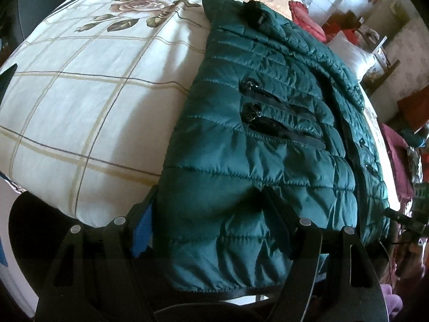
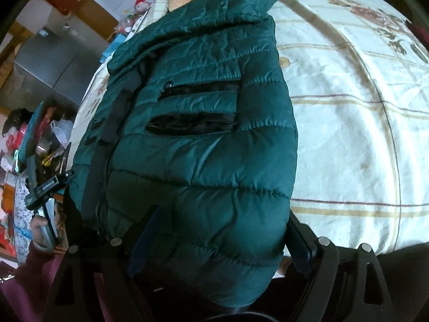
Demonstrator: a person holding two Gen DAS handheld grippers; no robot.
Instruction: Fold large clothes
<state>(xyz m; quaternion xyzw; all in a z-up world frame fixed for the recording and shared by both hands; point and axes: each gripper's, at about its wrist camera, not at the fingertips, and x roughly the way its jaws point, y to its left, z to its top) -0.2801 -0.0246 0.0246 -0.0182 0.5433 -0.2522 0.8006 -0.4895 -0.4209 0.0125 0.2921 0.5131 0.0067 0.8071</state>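
Observation:
A dark green quilted jacket lies lengthwise on a bed, with two black zip pockets facing up. In the left wrist view its near hem end bulges between the two black fingers of my left gripper. The blue pad sits against the jacket's left edge, and the other finger dents the fabric. In the right wrist view the same jacket fills the gap of my right gripper, with padding swelling out between the fingers. Both grippers are shut on the jacket's thick near end. The fingertips are partly hidden by fabric.
The bed sheet is white with a tan check and a rose print. It shows on both sides of the jacket. A person's hand in a maroon sleeve holds a black device at the left. Cluttered shelves and a grey cabinet stand beyond the bed.

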